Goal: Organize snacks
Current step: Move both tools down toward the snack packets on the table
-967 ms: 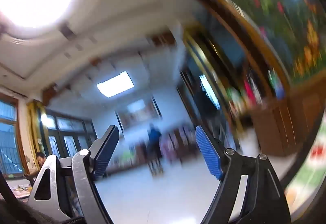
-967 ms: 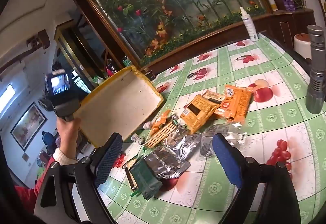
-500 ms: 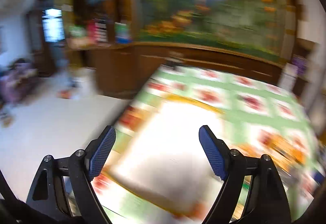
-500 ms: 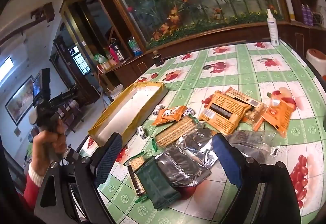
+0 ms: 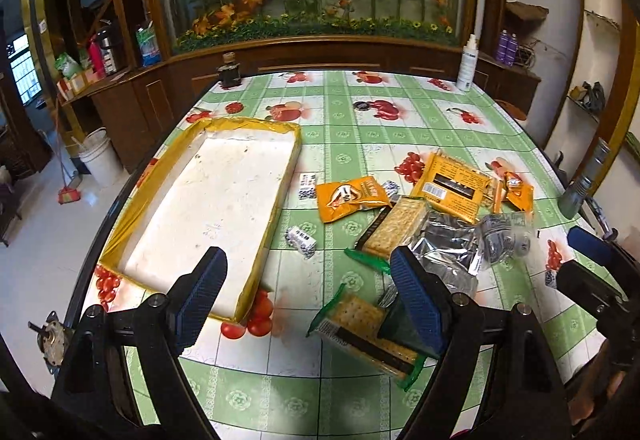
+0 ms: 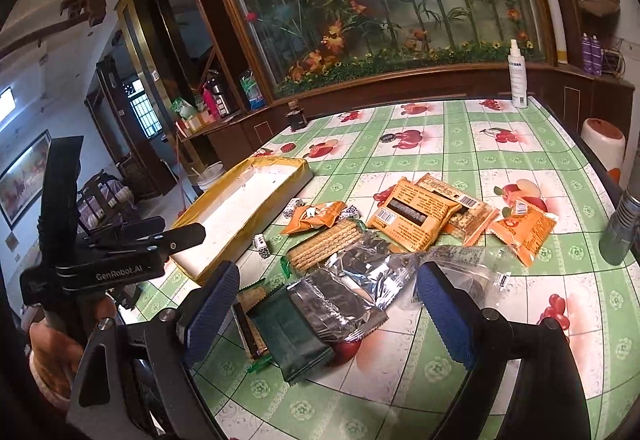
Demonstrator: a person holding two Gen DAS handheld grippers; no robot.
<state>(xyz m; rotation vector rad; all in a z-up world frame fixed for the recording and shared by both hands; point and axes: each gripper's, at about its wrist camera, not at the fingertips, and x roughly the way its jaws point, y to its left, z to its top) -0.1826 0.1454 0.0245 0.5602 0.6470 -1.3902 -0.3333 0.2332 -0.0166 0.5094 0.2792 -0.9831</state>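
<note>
No snack had yet been picked up; the step in hand was judged to be the approach, with sorting still wholly ahead. The left gripper [image 5: 308, 304] was held wide with nothing between its jaws, poised above the near end of the tray [image 5: 192, 132] and the nearest cracker pack [image 5: 368, 332]. The right gripper [image 6: 332, 314] was likewise spread wide and empty, hovering over the silver foil packet [image 6: 352, 280] and the dark green packet [image 6: 296, 336].

The snacks lay in a loose heap on the surface [image 5: 360, 132], just beside the tray's right wall — orange packets [image 5: 352, 196], crackers, foil bags and small wrapped candies [image 5: 300, 238] — while the tray itself was seen to hold nothing. The next move was judged to call for one gripper to be lowered onto a single packet at the heap's edge and closed across its narrow side, since the overlapping foil could easily be dragged along.

Half a second before, the left view had been blurred by a swing towards the surface; it was now steady and level, and the left gripper was seen closer in the right view.
</note>
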